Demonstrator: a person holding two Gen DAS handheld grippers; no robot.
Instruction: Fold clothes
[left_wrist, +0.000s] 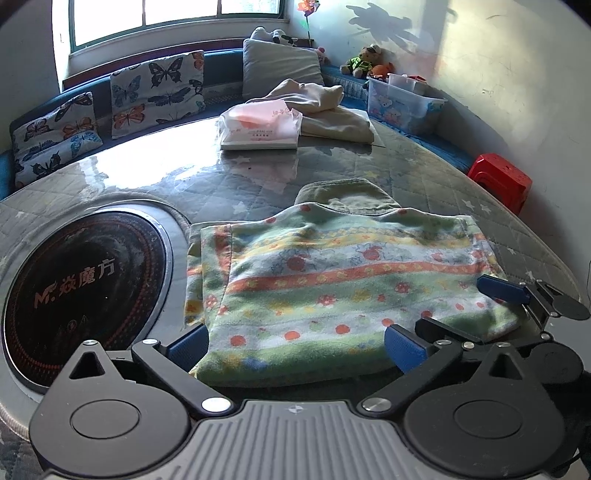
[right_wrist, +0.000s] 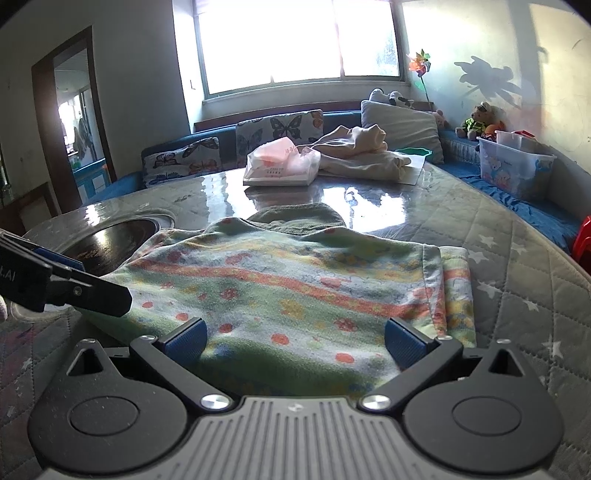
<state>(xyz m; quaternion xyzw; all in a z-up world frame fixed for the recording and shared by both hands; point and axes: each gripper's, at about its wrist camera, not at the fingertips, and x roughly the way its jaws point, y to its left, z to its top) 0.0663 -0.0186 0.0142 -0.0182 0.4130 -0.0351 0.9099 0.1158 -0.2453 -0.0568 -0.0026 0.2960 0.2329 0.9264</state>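
Left wrist view. Item: patterned garment (left_wrist: 332, 284), a striped, flower-printed fleece top with a green collar, lying flat on the table (left_wrist: 147, 184) toward its near edge, collar pointing to the far edge. Both sleeves appeared already turned in; a folded strip showed along its left side. The long axis ran near edge to far edge, straight ahead of the camera. The left gripper (left_wrist: 295, 345) stood with jaws wide apart, its blue pads at either side of the hem's left portion, holding nothing. The right gripper (left_wrist: 517, 295) showed at the garment's near right corner, one blue finger over the cloth; whether it pinched fabric could not be told here. A round inset cooktop (left_wrist: 85, 291) sat just left of the garment.

Right wrist view. The same garment (right_wrist: 295, 280) lay directly ahead, hem nearest, collar farthest. The right gripper (right_wrist: 295, 341) was spread open, pads at either side of the hem's right portion, nothing between them. The left gripper (right_wrist: 66, 280) entered from the left edge, over the garment's near left corner.

Judgement: both grippers were about equally near the hem; the likely next move, lifting the hem toward the collar, would turn on that near-to-far axis.

Other stock: tissue pack (right_wrist: 280, 166) and cream clothes (right_wrist: 362, 151) at the far edge.
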